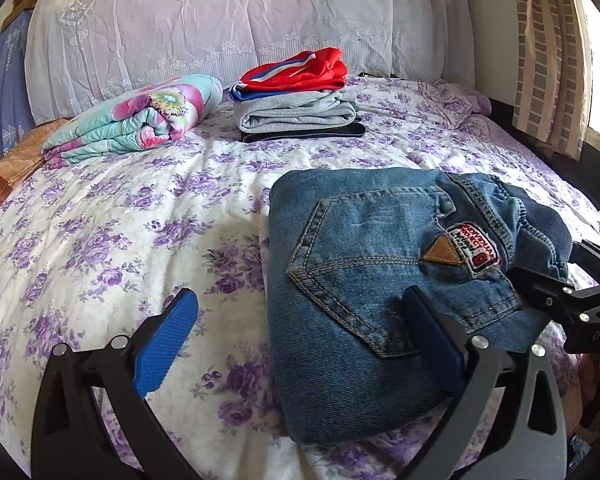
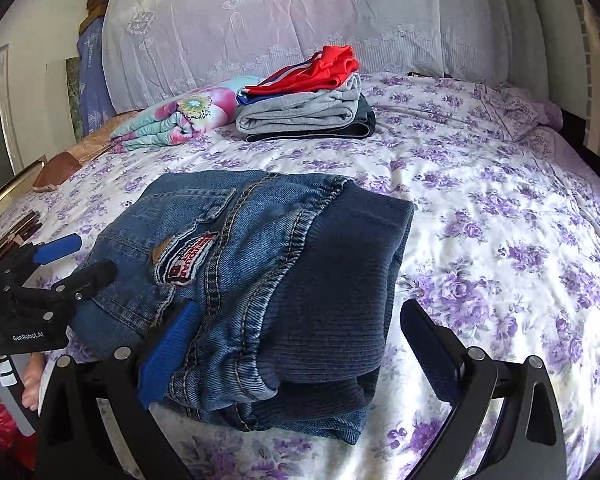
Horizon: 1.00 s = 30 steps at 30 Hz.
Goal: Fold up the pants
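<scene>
Blue denim pants (image 1: 360, 232) lie folded into a compact bundle on the flowered bed, back pocket and a red-white patch facing up. My left gripper (image 1: 300, 296) is open at the bundle's near left edge: its right finger rests on the denim and its left finger is over the sheet. In the right wrist view, the pants (image 2: 340, 260) show their dark ribbed waistband. My right gripper (image 2: 300, 307) is open across the near right corner, left finger on the denim, right finger beside it. Each gripper shows in the other's view: the right gripper (image 1: 556, 268) and the left gripper (image 2: 80, 260).
At the back of the bed, a stack of folded clothes (image 1: 296, 100) has red on top, then grey and dark layers. A rolled floral quilt (image 1: 140, 116) lies to its left. A lace-covered pillow (image 1: 240, 20) spans the head. A curtain (image 1: 548, 60) hangs at right.
</scene>
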{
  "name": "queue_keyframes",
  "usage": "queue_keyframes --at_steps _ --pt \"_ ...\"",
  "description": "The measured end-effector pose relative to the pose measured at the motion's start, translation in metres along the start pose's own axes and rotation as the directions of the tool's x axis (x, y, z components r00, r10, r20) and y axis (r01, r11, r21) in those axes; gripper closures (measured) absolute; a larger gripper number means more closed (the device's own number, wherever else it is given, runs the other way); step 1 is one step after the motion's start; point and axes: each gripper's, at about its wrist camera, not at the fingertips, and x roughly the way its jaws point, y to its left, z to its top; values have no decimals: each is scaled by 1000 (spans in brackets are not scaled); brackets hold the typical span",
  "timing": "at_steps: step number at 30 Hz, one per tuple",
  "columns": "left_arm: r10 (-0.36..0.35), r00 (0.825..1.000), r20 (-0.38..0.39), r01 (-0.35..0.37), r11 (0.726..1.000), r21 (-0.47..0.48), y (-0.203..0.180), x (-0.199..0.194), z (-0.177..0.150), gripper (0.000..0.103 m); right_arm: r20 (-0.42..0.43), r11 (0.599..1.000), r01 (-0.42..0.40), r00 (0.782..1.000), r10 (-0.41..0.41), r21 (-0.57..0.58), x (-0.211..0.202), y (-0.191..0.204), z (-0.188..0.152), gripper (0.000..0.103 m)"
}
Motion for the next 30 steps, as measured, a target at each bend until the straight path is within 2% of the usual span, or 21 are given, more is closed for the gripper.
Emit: queue_keyframes --at_steps 9,10,13,15,16,17,18,20,22,24,27,29,30 --pt "8 1000 6 -8 1000 11 -2 -2 0 4 -10 998 -55 998 55 38 1 -6 -1 3" --pt "-4 1000 4 4 1000 6 -1 -2 0 4 -8 997 -68 998 69 46 0 -7 -1 3" --pt "-138 990 -41 134 988 -70 17 3 3 5 -9 989 -120 993 121 89 -5 -14 -4 3" --pt "-265 961 -81 248 953 -174 35 11 3 5 -17 978 -165 986 168 127 -8 -20 -5 3" --pt "-352 931 -96 320 914 -248 47 18 1 5 -24 972 -186 981 191 141 -9 -23 -4 3" --pt "-409 907 -103 363 881 -302 54 23 -1 5 -35 965 -211 975 219 153 -10 -26 -2 3" --pt "-485 868 -104 413 823 -390 66 31 -4 5 -45 960 -228 970 238 161 -10 -29 -1 3" --pt "-534 841 -89 445 776 -447 76 37 -7 5 -64 956 -233 967 247 178 -9 -35 4 3" --pt "-547 831 -97 457 772 -443 74 39 -5 5 -84 947 -242 961 264 211 -6 -46 10 3" --pt "-543 831 -120 453 787 -418 66 42 -4 5 -98 917 -282 942 320 282 -1 -60 14 3" --pt "-525 836 -159 444 817 -367 52 48 0 5 -138 841 -323 899 416 434 20 -81 16 3" --pt "-536 826 -173 454 815 -359 46 54 4 5 -149 762 -348 855 497 546 41 -93 13 3" --pt "-545 820 -177 460 810 -364 45 58 6 5 -145 744 -344 851 505 572 46 -95 12 3"
